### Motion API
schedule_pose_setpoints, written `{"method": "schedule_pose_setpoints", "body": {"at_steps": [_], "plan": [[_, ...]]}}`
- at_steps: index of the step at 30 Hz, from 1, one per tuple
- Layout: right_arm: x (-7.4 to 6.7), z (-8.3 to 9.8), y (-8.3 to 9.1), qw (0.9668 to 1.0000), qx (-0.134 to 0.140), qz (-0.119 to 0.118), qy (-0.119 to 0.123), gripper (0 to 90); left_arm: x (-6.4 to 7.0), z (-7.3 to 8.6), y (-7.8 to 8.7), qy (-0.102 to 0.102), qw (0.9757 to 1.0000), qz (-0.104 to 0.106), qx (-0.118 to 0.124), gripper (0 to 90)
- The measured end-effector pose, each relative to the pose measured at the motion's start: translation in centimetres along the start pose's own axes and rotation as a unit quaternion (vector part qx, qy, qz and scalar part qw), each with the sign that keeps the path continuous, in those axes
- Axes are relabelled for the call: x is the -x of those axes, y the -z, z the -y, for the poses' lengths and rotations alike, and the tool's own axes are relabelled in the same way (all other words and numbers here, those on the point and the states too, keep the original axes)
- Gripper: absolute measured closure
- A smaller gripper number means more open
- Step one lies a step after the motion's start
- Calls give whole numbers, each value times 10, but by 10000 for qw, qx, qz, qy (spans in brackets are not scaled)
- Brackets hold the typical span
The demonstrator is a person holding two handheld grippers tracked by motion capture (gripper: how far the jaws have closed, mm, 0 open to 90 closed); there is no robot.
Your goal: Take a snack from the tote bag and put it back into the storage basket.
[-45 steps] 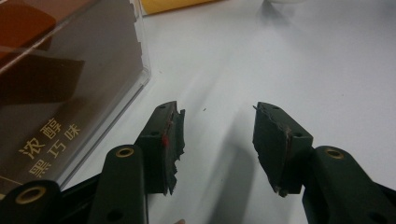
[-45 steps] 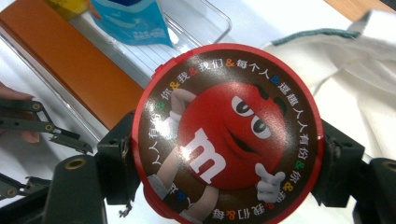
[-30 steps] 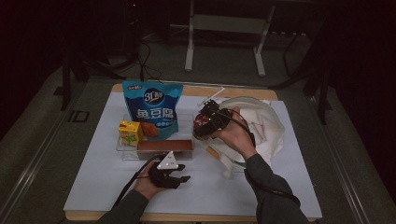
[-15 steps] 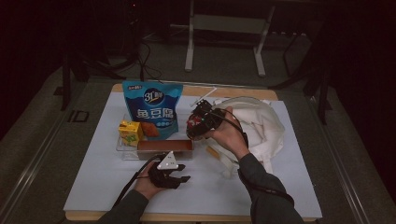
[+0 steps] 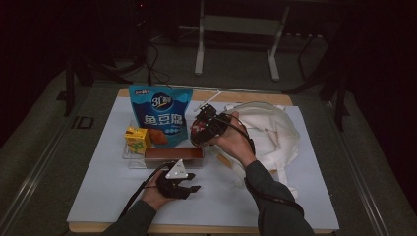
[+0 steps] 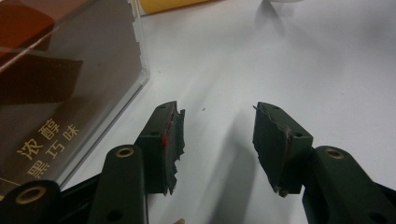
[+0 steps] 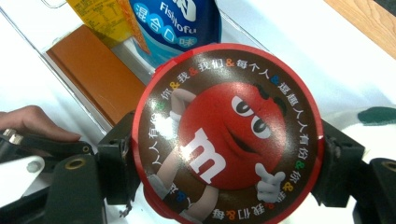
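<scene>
A round red M&M's tin (image 7: 229, 135) sits between the jaws of my right gripper (image 5: 202, 127), which is shut on its rim. In the high view the tin (image 5: 199, 130) hangs just right of the blue snack bag (image 5: 160, 115). A brown chocolate box (image 5: 173, 156) and a yellow juice carton (image 5: 137, 139) lie in a clear tray (image 5: 129, 158). My left gripper (image 5: 181, 186) rests on the white mat in front of the tray. Its jaws are open around bare mat (image 6: 217, 126), with the chocolate box (image 6: 51, 93) to their left.
A crumpled white cloth bag (image 5: 270, 130) lies at the right of the mat. A small orange-and-white stick (image 5: 223, 160) lies beside the right forearm. The wooden table edge (image 5: 255, 97) runs behind the mat. Dark stands and cables fill the floor beyond.
My right gripper has carried the tin leftward, from over the white bag toward the snack bag and tray. The left gripper has stayed where it was.
</scene>
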State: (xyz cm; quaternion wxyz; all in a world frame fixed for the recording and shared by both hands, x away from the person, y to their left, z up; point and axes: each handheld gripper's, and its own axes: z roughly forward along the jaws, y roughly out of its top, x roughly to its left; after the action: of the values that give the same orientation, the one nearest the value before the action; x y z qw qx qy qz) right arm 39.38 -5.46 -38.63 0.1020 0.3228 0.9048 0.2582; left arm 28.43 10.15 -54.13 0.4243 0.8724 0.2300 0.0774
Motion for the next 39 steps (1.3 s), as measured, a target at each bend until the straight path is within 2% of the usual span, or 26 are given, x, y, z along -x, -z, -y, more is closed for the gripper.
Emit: {"method": "schedule_pose_setpoints", "body": {"at_steps": [14,39], "plan": [[-3,-6,-7,10000,28,-13,-74,257,0,0,0,13,10000,-6,16,504],[-11,-15,-23,10000,-24,-28,-71,257,0,0,0,16,10000,-3,21,504]]}}
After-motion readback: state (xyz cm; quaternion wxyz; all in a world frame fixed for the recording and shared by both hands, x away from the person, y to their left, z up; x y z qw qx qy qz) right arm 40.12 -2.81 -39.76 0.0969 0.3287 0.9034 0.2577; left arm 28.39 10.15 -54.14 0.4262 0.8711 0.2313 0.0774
